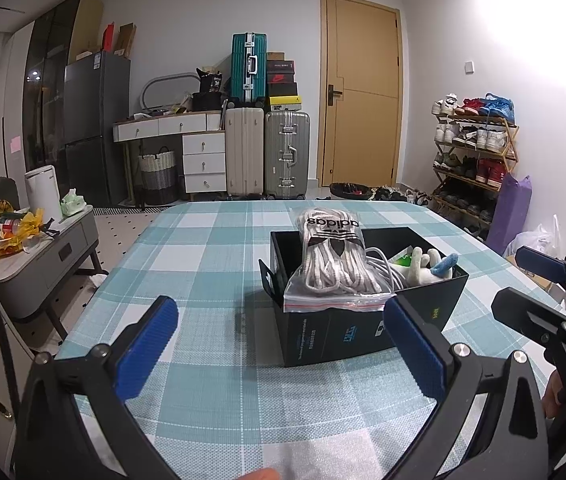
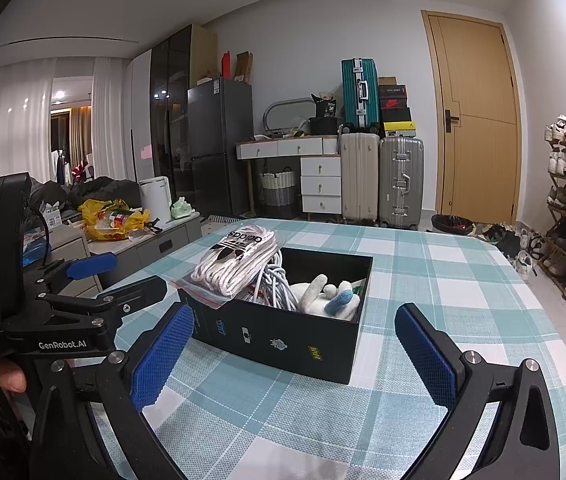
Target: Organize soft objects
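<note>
On the checked surface (image 2: 423, 280) stood a black box (image 2: 283, 340). A clear bag (image 2: 239, 260) of white laces leaned over its rim; a white plush (image 2: 323, 292) lay inside. Both claws, left (image 1: 283, 344) and right (image 2: 295, 356), gaped wide, empty.

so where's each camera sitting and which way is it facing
Left wrist: on the left gripper, facing the black box on the table; right gripper at right edge.
Right wrist: on the right gripper, facing the same box from its right; left gripper and a thumb at left.
Both share the box, laces bag and door.
</note>
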`<state>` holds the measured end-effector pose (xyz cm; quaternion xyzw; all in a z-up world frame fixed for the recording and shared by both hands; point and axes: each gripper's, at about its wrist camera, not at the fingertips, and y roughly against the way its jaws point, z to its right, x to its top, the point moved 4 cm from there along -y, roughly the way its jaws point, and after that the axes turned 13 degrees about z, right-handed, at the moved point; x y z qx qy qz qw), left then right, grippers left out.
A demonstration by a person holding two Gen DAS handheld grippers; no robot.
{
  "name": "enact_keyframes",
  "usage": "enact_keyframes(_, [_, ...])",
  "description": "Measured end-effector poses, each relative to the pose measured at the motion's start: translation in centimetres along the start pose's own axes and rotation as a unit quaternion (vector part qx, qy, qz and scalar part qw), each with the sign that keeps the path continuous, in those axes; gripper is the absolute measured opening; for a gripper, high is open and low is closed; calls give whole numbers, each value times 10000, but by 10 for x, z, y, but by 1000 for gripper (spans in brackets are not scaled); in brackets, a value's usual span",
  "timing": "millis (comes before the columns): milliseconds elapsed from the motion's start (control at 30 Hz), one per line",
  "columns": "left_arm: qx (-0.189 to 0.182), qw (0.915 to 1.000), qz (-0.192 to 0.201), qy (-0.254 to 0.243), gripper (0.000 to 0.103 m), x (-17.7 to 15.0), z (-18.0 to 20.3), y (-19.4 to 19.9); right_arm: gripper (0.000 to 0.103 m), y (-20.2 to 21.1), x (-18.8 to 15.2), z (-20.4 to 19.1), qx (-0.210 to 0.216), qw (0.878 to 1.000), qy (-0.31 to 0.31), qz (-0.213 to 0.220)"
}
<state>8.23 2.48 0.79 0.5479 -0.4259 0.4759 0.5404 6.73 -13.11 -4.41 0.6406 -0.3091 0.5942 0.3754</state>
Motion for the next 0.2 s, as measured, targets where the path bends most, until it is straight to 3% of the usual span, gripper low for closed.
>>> enact_keyframes(200, [-8, 10000, 13, 17, 103, 0, -1, -1, 102, 0, 0, 0, 0, 10000, -1, 4])
